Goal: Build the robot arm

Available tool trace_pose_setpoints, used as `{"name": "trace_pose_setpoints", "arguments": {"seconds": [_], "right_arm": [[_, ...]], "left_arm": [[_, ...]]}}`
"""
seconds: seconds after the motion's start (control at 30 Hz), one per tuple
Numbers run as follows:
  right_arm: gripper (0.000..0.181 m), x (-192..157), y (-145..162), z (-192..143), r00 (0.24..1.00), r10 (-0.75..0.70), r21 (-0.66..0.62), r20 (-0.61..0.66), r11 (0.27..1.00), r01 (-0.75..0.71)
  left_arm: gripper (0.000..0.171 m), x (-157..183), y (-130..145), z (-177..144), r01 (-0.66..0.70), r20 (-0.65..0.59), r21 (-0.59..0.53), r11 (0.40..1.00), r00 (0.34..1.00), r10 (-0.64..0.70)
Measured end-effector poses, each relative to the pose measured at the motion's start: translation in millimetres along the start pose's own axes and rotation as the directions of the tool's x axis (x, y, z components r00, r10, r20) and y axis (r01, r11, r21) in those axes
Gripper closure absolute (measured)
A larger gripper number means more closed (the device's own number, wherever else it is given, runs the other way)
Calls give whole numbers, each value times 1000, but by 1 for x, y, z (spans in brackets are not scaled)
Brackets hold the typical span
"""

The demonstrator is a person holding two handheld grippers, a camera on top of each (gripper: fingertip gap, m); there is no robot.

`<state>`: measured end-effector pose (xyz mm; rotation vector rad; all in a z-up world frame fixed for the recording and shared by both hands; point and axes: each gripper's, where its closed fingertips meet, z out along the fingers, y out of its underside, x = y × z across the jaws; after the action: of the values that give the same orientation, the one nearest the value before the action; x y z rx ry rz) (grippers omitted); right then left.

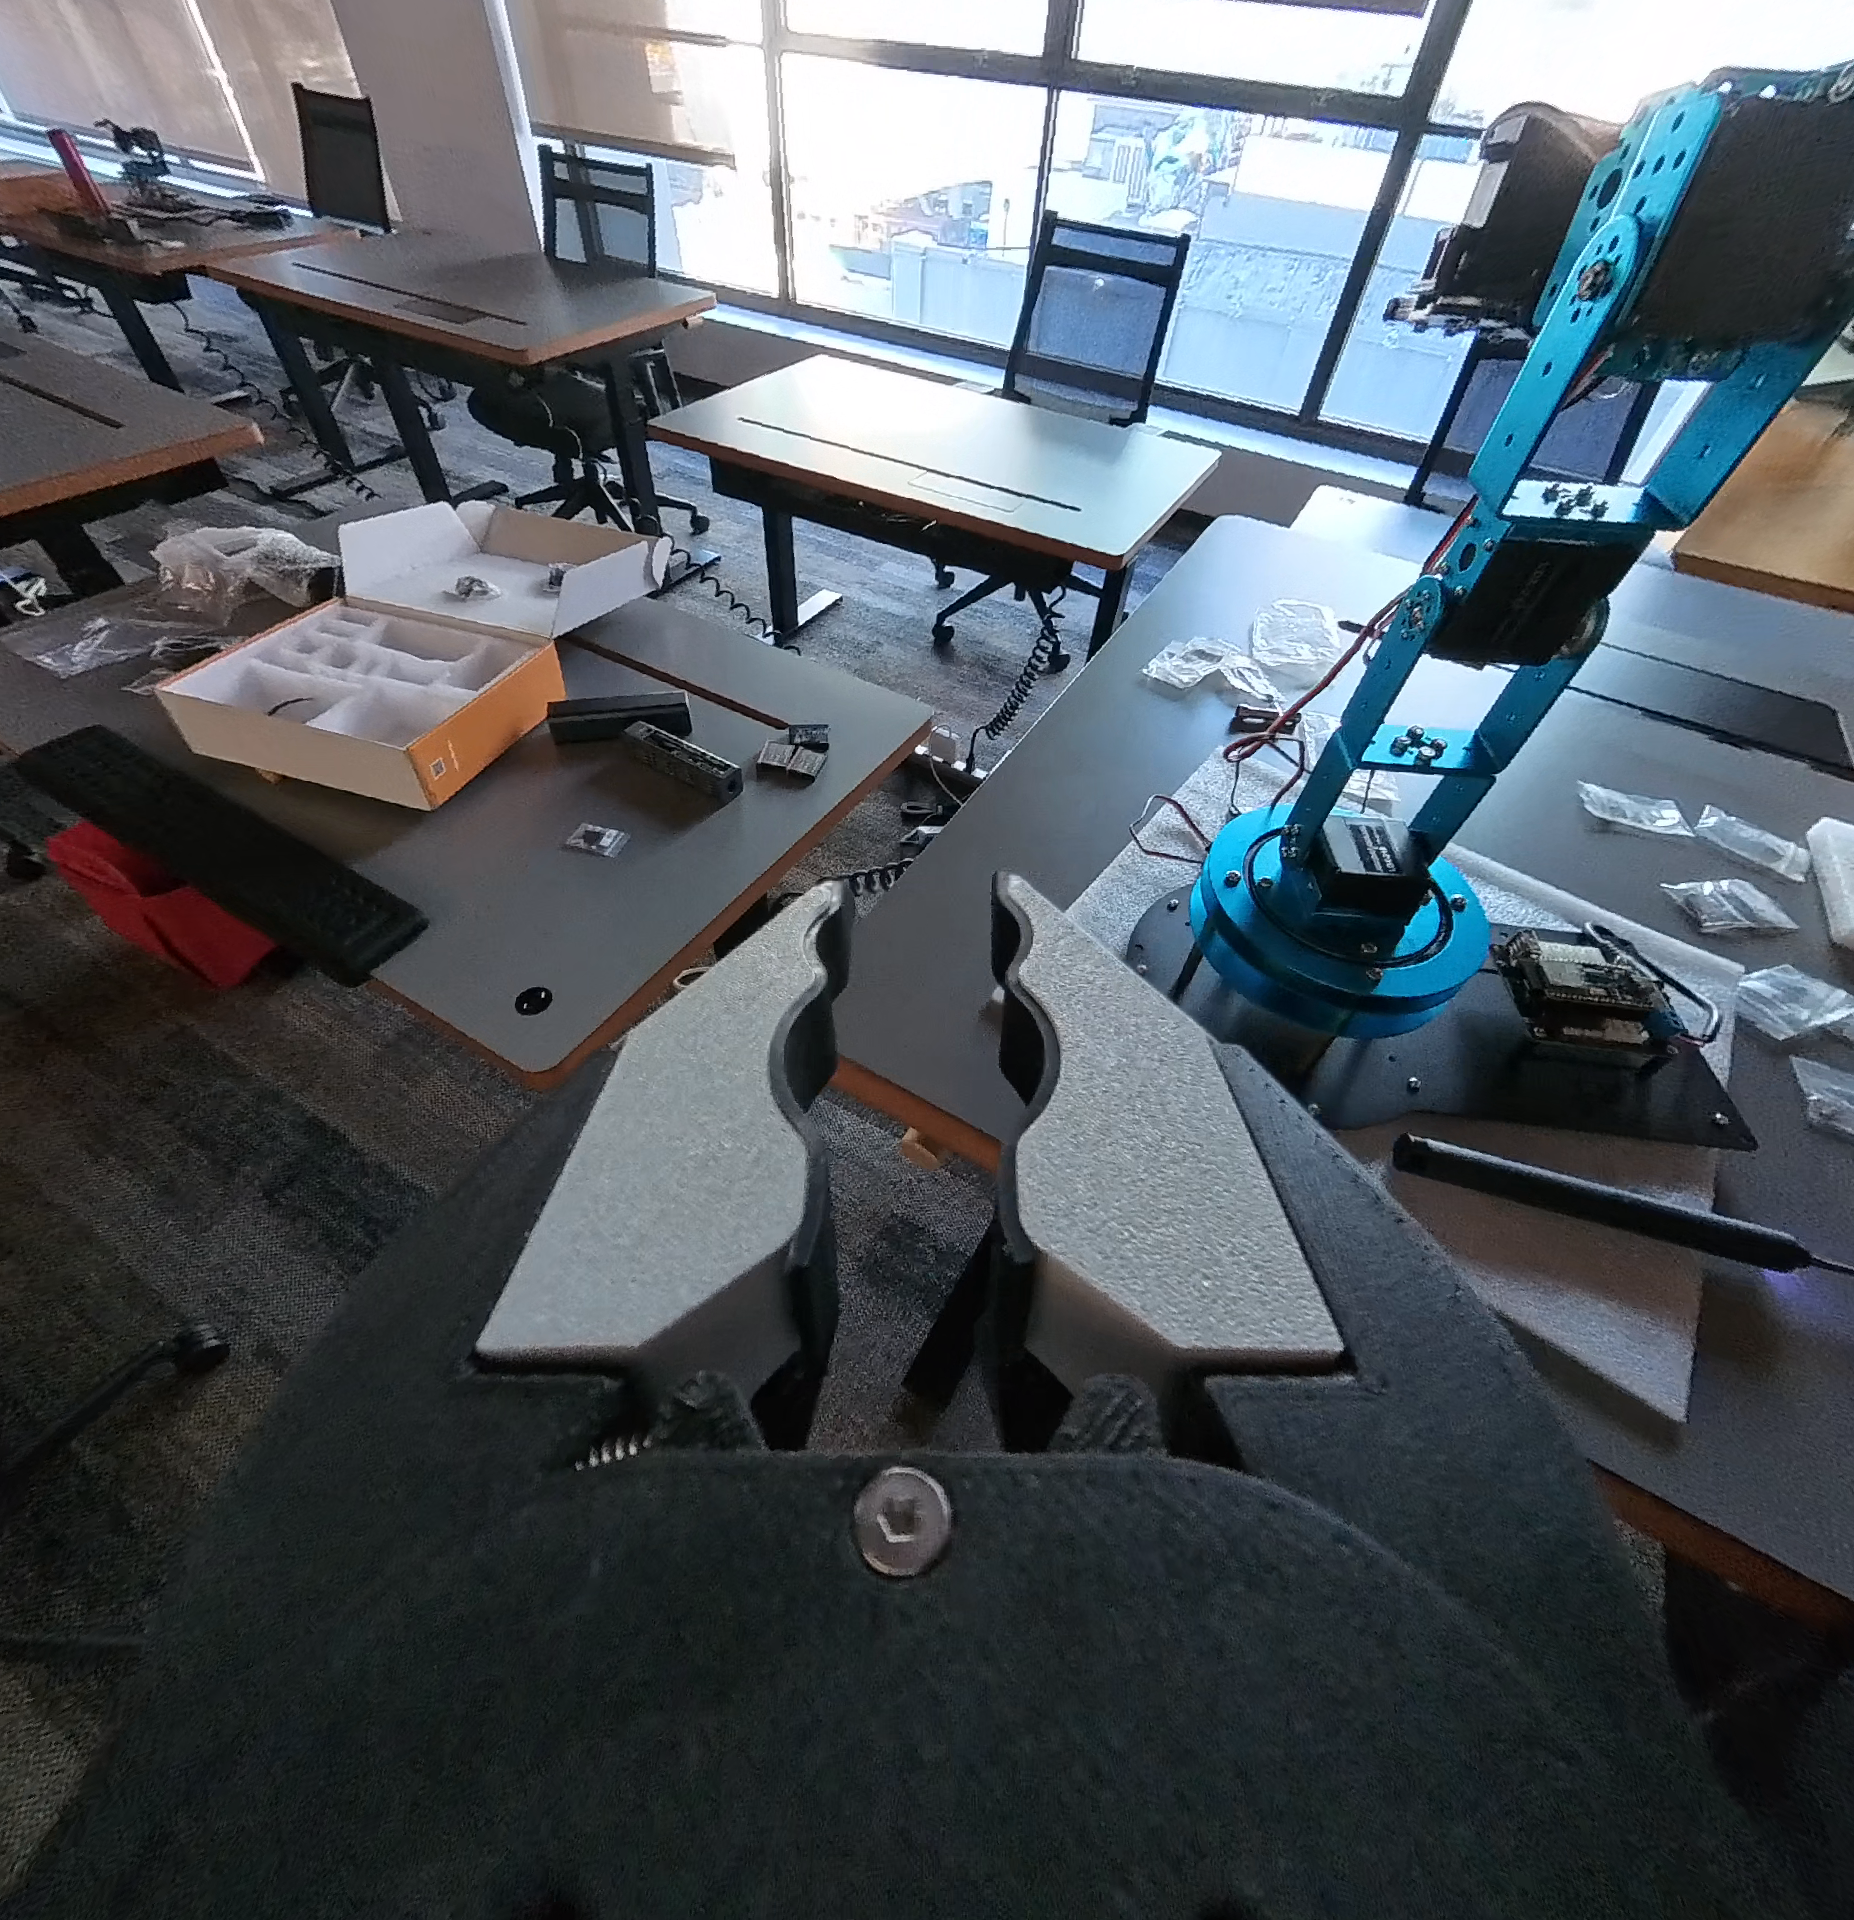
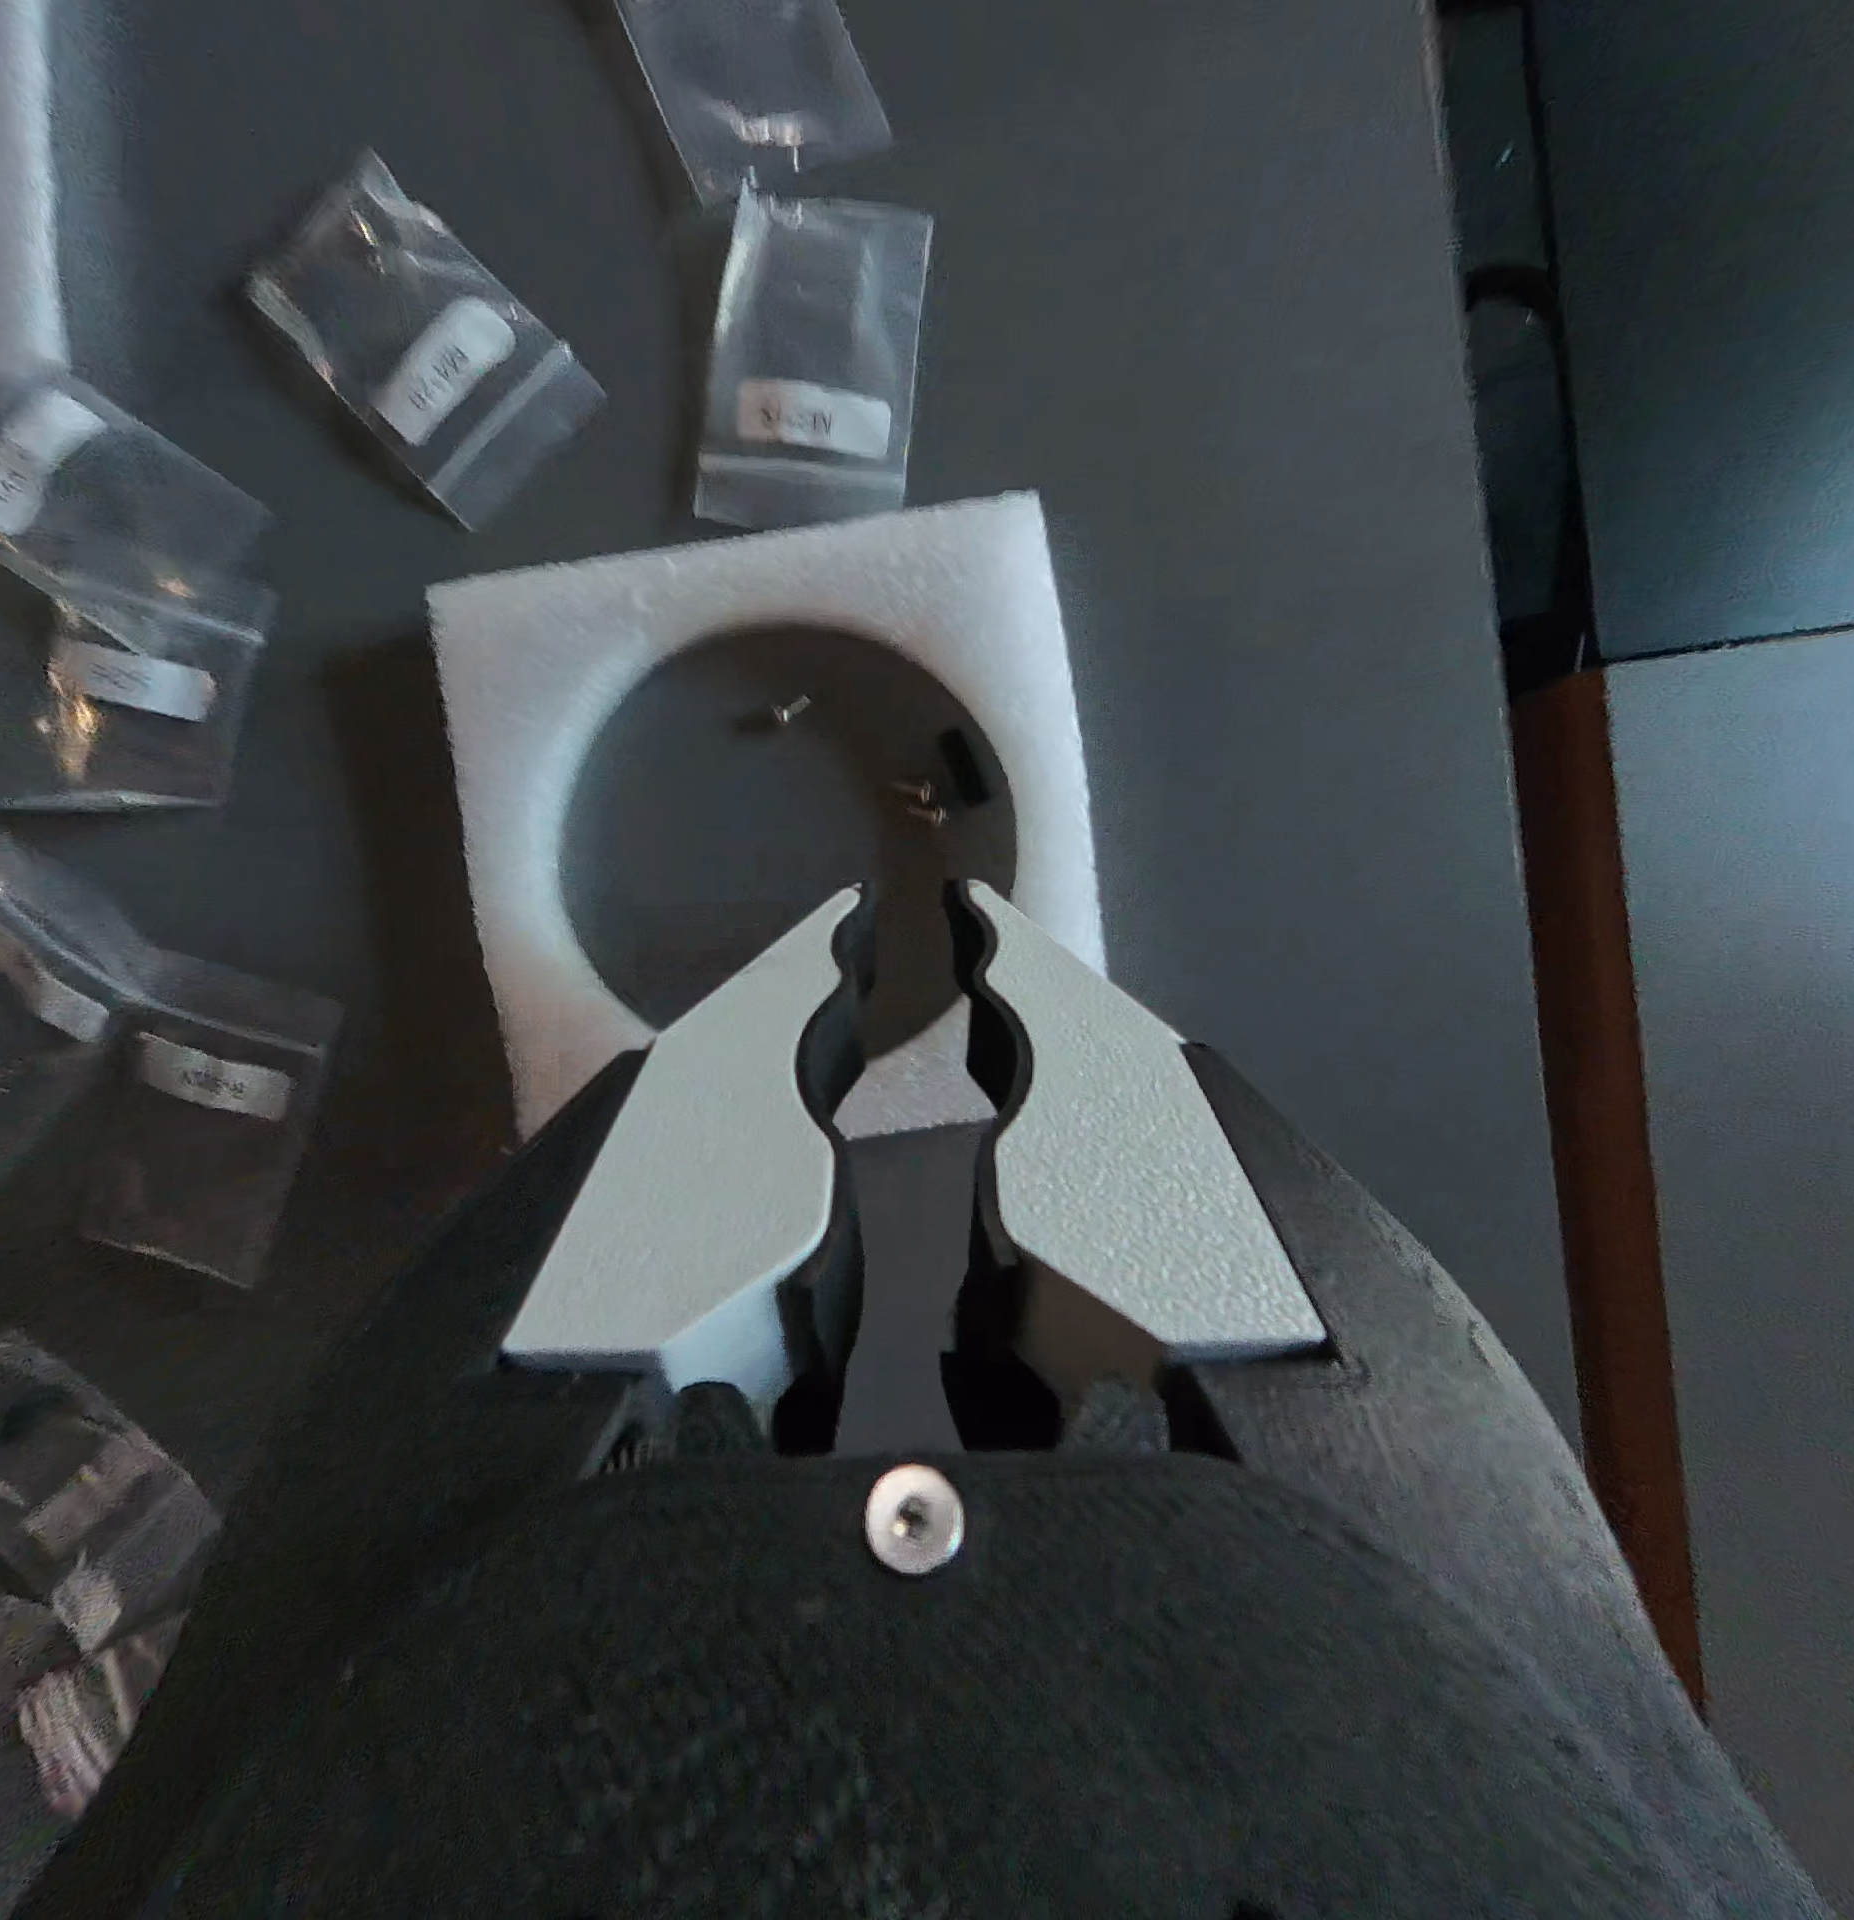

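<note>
My left gripper is open and empty, held in the air over the near left edge of a dark desk. A blue metal robot arm kit stands on a black base plate to its right. A black screwdriver lies in front of the plate. My right gripper is open and empty, pointing down over a white foam square with a round hole. Inside the hole lie small screws and a small black part, just beyond the fingertips.
Several small clear bags of parts lie on the desk left of and beyond the foam, also in the left wrist view. A neighbouring desk holds an open orange box and a black keyboard. Desks and chairs stand by the windows. The gap from one gripper's tips to the other's is roughly 70 centimeters. From the left gripper's tips to the blue metal robot arm kit is close to 25 centimeters. My right gripper is the nearer one to the black base plate: about 35 centimeters, against 40 centimeters. The black screwdriver is about 35 centimeters from my left fingertips.
</note>
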<state>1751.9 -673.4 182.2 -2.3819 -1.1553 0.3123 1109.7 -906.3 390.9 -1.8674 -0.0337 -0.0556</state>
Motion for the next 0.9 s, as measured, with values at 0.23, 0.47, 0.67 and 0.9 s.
{"name": "trace_pose_setpoints", "arguments": {"seconds": [0.23, 0.47, 0.67, 0.9], "right_arm": [[163, 4, 2, 6, 999, -36, -56, 22, 998, 37], [167, 14, -21, 15, 998, -52, -37, 46, 998, 54], [170, 15, -22, 20, 996, -59, -86, 74, 994, 65], [171, 11, -21, 23, 993, -66, -101, 98, 992, 76]], "left_arm": [[146, -1, -4, 8, -3, -11, -6, 1000, 1000, 2], [147, 1, -6, 13, -33, -15, -15, 999, 999, 33], [147, -1, -2, 14, -17, -18, -26, 1000, 1000, 16], [148, -3, 7, 14, 0, -17, -37, 999, 1000, -1]]}}
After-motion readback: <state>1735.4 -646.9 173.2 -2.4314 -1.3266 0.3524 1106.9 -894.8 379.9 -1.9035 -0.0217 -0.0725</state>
